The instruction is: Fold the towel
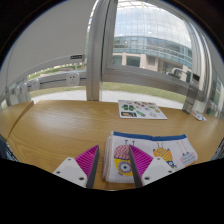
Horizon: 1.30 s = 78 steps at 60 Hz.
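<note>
A folded white towel (162, 150) with cartoon prints and a blue edge lies flat on the wooden table (60, 125), just ahead of my fingers. My gripper (114, 152) is open. The towel's near left corner lies between the fingers, and I cannot tell whether they touch it. The magenta pads (88, 160) face each other with a wide gap. The right finger overlaps the towel's near edge in view. Nothing is held.
A second printed cloth or sheet (142, 109) lies farther back on the table. A small white box (72, 77) stands on the window ledge at the far left. Large windows with a thick white pillar (97, 45) rise behind the table's far edge.
</note>
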Motion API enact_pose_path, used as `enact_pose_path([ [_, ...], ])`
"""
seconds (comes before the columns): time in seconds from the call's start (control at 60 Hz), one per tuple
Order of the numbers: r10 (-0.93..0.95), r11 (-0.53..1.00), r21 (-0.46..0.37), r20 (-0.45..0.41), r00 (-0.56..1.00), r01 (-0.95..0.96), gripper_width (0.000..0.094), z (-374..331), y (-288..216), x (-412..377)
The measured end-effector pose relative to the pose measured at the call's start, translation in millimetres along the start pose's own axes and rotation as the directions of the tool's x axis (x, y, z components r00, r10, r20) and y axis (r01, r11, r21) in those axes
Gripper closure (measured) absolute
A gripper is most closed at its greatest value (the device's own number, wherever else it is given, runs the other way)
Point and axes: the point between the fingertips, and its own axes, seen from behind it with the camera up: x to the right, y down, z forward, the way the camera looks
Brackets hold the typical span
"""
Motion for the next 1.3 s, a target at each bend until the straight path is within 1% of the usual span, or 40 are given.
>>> enact_pose_path([
  [0.083, -0.027, 1.0, -0.01, -0.023, 0.999, 0.026, 0.0574, 0.5, 1.8, 1.2],
  [0.15, -0.024, 1.0, -0.02, -0.02, 0.999, 0.024, 0.0667, 0.8, 1.7, 2.6],
  [0.183, -0.031, 0.999, -0.024, -0.023, 0.999, 0.03, 0.0737, 0.5, 2.2, 3.7],
  [0.233, -0.035, 0.999, -0.023, -0.051, 0.998, 0.033, 0.0859, 0.2, 2.0, 12.6],
  [0.267, -0.029, 0.999, -0.016, -0.058, 0.998, 0.028, 0.0898, 0.8, 1.4, 12.6],
  [0.367, -0.001, 1.0, -0.02, -0.033, 0.999, 0.0, 0.0905, 1.4, 1.2, 8.5],
  [0.433, 0.038, 0.999, -0.036, 0.016, 0.999, -0.038, 0.0905, -2.2, -2.4, 4.8],
  [0.533, 0.111, 0.994, -0.021, 0.107, 0.988, -0.11, 0.0904, -23.7, -28.6, 9.1],
  [0.633, 0.162, 0.986, 0.01, 0.157, 0.974, -0.165, 0.0906, -46.6, -58.4, 38.4],
  [0.7, 0.18, 0.982, 0.028, 0.152, 0.972, -0.186, 0.0905, -57.4, -70.6, 73.4],
  [0.783, 0.205, 0.977, 0.037, 0.125, 0.971, -0.211, 0.0905, -60.7, -72.3, 119.1],
  [0.883, 0.228, 0.973, 0.004, 0.075, 0.971, -0.229, 0.0906, -45.8, -48.8, 174.7],
  [0.9, 0.228, 0.974, -0.001, 0.068, 0.971, -0.228, 0.0904, -42.1, -44.5, 182.2],
  [0.933, 0.224, 0.975, -0.02, 0.055, 0.973, -0.223, 0.0844, -34.4, -33.0, 196.5],
  [1.0, 0.183, 0.981, -0.065, 0.0, 0.983, -0.183, 0.0679, -22.9, -7.8, 228.1],
  [1.033, 0.162, 0.984, -0.067, -0.032, 0.986, -0.163, 0.0639, -19.4, -1.6, 243.4],
  [1.083, 0.139, 0.988, -0.056, -0.053, 0.989, -0.142, 0.0586, -18.3, 3.2, 258.8],
  [1.133, 0.142, 0.988, -0.047, -0.045, 0.989, -0.144, 0.0489, -20.7, 5.8, 267.4],
  [1.2, 0.148, 0.989, -0.02, -0.003, 0.989, -0.149, 0.0434, -28.2, 1.4, 268.9],
  [1.3, 0.145, 0.989, 0.019, 0.064, 0.987, -0.146, 0.0308, -47.9, -8.8, 262.6],
])
